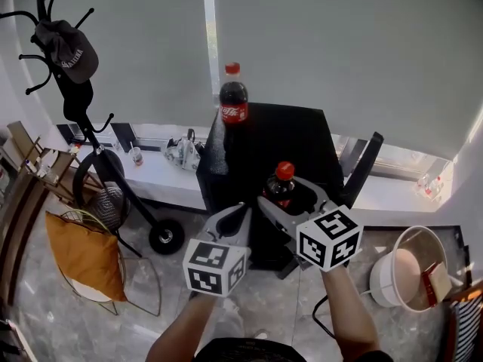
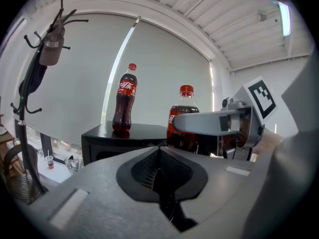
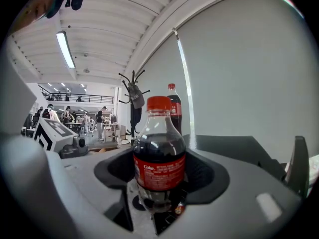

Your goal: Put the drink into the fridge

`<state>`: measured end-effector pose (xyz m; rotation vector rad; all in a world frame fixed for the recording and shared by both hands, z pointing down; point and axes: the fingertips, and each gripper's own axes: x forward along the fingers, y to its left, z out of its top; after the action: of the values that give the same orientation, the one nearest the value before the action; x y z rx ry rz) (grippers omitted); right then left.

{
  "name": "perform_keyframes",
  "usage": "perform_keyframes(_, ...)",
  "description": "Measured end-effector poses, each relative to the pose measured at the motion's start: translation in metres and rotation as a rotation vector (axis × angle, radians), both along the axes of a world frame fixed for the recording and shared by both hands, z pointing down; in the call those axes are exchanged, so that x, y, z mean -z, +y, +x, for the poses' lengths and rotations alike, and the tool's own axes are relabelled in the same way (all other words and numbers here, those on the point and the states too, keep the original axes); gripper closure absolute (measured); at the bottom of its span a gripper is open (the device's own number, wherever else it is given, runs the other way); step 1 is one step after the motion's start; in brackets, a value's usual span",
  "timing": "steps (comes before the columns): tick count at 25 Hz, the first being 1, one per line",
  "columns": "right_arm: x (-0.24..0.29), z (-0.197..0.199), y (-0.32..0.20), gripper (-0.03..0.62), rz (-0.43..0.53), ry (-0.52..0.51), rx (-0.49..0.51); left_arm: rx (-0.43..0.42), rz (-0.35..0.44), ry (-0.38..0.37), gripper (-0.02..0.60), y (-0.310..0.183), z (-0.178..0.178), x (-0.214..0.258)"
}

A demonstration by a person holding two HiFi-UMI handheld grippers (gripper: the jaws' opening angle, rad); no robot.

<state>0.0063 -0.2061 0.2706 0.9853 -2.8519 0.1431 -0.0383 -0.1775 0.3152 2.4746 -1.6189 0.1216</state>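
Right gripper (image 3: 158, 185): jaws clamped on drink bottle (image 3: 159, 156), long axis upright | left gripper (image 2: 160, 180): jaws together, empty, just left of bottle | fridge (image 1: 302, 138): directly beyond bottle, door apparently closed, so the free left gripper would open it.

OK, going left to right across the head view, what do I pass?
cap → cup → tall bottle → small bottle → bucket
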Motion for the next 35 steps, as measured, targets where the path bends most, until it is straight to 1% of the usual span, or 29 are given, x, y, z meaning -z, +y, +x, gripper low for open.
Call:
perform_keyframes(7,-0.033,0.008,0.021,0.288,0.010,0.005,-0.020,0.009,-0.016,0.005,0.578,0.011,0.010,-0.031)
perform_keyframes(14,-0.084,0.008,0.018,0.288,-0.007,0.010,-0.053,0.019,-0.016,0.022,0.578,0.002,0.009,-0.065)
perform_keyframes(19,-0.132,0.006,0.002,0.288,-0.018,0.036,-0.081,0.027,-0.026,0.029,0.578,-0.014,0.002,-0.101)
perform_keyframes(26,-0.204,0.002,-0.029,0.287,-0.027,0.043,-0.121,0.025,-0.060,0.048,0.578,-0.039,-0.005,-0.168)
perform_keyframes(35,-0.290,-0.002,-0.073,0.287,-0.060,0.041,-0.179,-0.012,-0.093,0.023,0.578,-0.068,0.000,-0.238)
